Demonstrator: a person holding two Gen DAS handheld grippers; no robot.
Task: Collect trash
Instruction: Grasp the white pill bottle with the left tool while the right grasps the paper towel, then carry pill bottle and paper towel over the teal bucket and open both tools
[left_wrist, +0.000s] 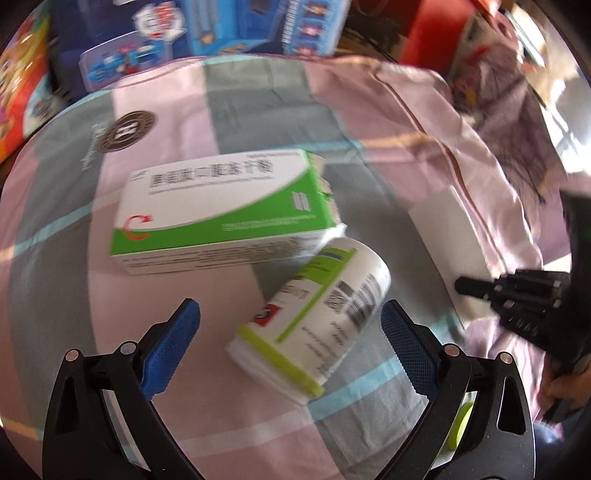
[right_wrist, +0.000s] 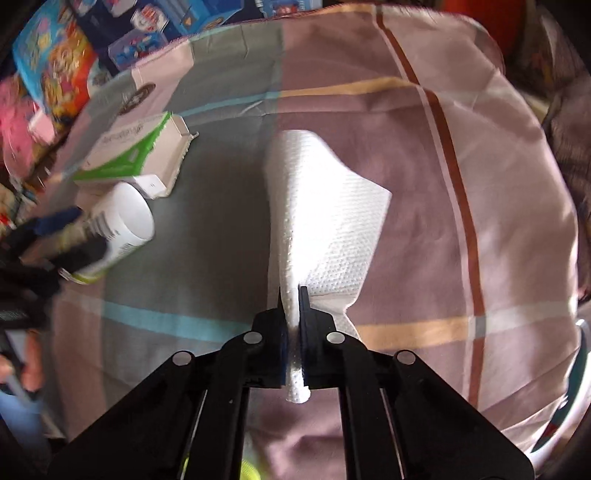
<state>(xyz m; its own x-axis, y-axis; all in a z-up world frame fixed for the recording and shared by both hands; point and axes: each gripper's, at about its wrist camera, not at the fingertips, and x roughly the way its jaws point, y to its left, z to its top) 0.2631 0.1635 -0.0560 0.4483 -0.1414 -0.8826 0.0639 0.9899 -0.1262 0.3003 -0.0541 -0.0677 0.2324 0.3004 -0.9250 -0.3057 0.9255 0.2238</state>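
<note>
in the left wrist view, the left gripper (left_wrist: 290, 321) stands wide open with its blue pads either side of the toppled white bottle (left_wrist: 314, 314) at lower centre, positioned for a side grasp; the green-and-white carton (left_wrist: 218, 214) lies just behind, touching it. in the right wrist view, the right gripper (right_wrist: 293, 295) at lower centre is pinched on a fold of the white paper towel (right_wrist: 325, 221), which trails up over the checked cloth (right_wrist: 443, 184), likely to lift it as trash.

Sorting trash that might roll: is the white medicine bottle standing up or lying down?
Lying down. The bottle rests on its side on the checked cloth, between the open left gripper fingers, beside the green-and-white box.
</note>
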